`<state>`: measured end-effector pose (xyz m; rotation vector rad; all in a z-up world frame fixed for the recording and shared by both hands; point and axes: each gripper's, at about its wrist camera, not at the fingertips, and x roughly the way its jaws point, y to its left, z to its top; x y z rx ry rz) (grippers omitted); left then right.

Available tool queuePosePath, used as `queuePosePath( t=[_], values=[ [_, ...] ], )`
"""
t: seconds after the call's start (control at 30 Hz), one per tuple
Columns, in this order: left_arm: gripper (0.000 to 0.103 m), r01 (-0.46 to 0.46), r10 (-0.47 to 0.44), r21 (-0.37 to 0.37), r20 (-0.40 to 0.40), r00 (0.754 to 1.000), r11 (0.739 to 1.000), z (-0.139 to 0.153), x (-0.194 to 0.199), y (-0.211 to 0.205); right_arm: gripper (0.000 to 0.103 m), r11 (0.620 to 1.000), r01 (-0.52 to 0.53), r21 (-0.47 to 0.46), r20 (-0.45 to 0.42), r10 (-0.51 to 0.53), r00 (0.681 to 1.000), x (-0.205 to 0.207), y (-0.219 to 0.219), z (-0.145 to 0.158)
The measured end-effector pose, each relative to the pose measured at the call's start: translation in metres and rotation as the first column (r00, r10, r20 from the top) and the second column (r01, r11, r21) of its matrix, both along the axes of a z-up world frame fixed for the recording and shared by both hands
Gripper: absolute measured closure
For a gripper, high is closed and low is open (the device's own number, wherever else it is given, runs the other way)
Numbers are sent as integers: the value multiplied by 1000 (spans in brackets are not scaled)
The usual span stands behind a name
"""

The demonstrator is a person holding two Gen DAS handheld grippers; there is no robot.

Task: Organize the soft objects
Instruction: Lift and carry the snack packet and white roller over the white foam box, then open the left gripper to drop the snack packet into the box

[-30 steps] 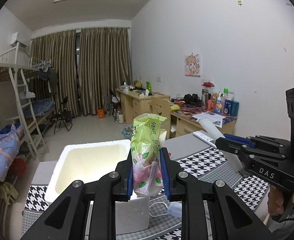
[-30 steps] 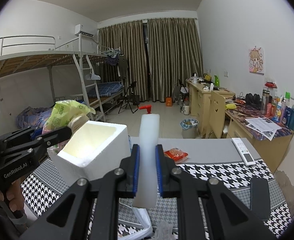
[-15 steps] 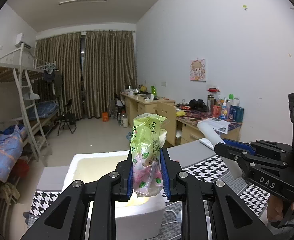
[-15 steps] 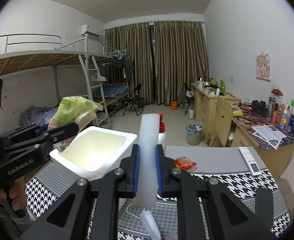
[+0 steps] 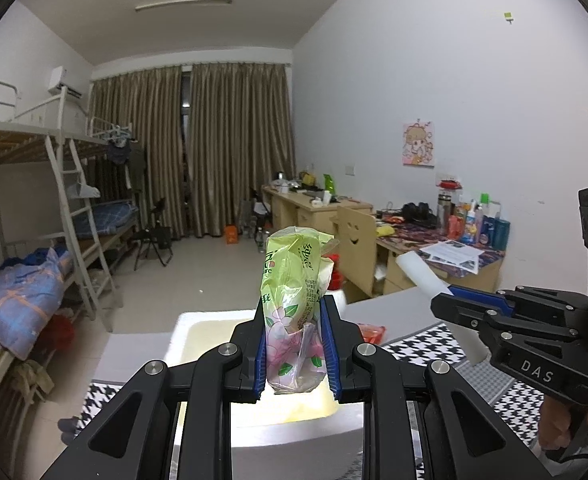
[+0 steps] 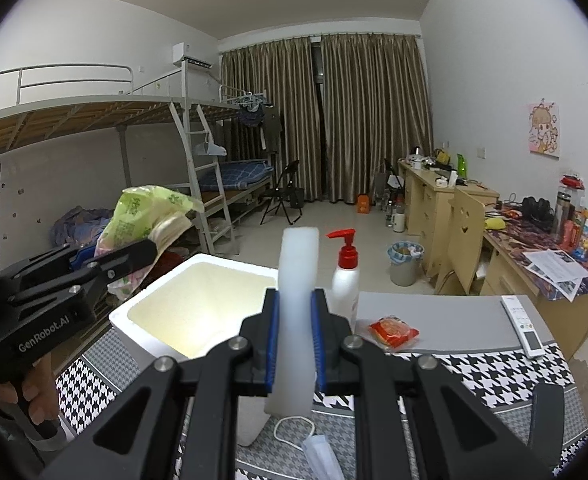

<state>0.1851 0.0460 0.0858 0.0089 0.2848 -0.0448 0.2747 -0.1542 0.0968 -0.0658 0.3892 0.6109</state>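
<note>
We have moved closer over the white box (image 5: 254, 428). Our left gripper (image 5: 293, 354) squeezes a crinkly green tissue pack (image 5: 294, 280) above it; our right gripper (image 6: 296, 344) pinches a white foam strip (image 6: 297, 276) beside it.

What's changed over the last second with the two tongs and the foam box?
Both tongs have risen and tilted up: the foam box sits lower in both views, and a pump bottle now shows behind the foam strip. Unchanged: left tongs still grip the tissue pack, right tongs the strip.
</note>
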Motion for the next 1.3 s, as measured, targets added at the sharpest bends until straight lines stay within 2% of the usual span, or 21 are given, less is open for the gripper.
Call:
queuePosePath(
  t=[0.83,1.13,1.23,1.3],
  values=[
    [78,-129,129,6,-39,991,992,-7,13,23,84,991,-124,-46,-49,121,991,10,53,1],
    [78,-114,114,0,-73,991,993,-14,28,28,84,991,-121,-49,-61,118,991,15,60,-1],
    [67,-111,109,-10,-92,990,994,-18,36,30,84,992,-119,-49,-66,116,991,16,61,-3],
    [46,-109,106,-17,-106,989,994,-21,39,33,84,992,-115,-50,-73,111,991,17,62,-5]
  ],
)
